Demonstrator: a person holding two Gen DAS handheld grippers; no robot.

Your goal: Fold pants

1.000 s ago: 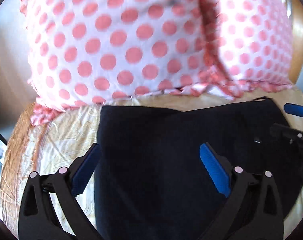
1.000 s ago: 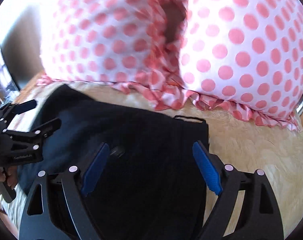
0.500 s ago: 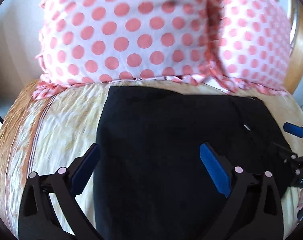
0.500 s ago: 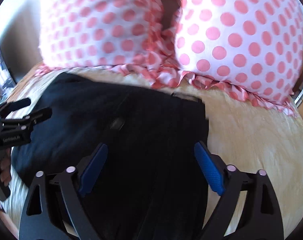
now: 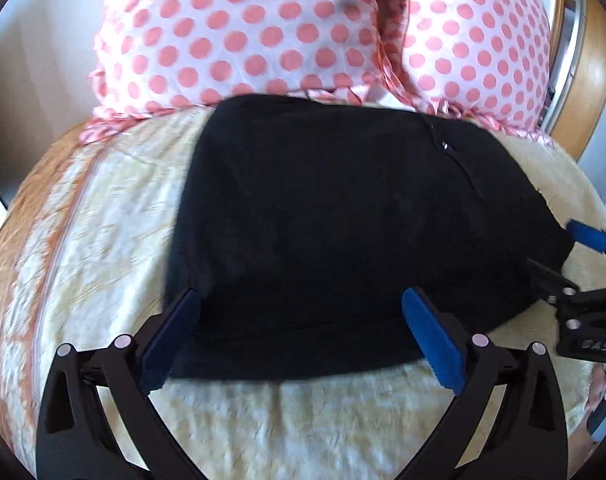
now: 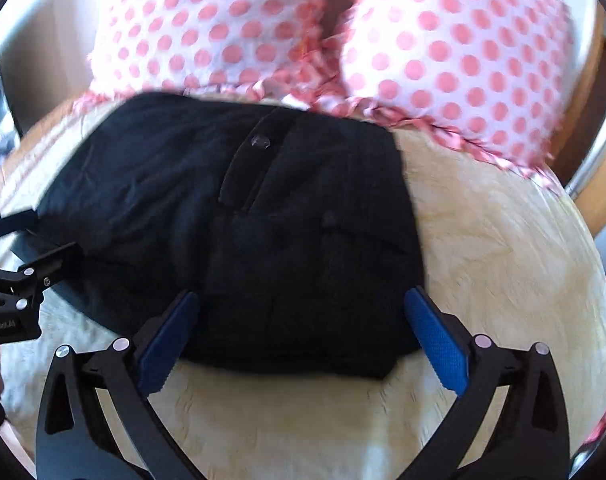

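Between both claws' spread fingers: pants [image 5: 343, 216].

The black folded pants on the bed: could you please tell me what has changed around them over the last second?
Both open tools, left and right, drew back toward the near edge of the black folded pants, gripping nothing. The pants stayed folded on the cream bedspread below the pink-dotted pillows.

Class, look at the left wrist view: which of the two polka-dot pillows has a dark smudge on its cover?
The left pillow, the wider one: a dark smudge sits near its upper right. The right pillow shows only pink dots.
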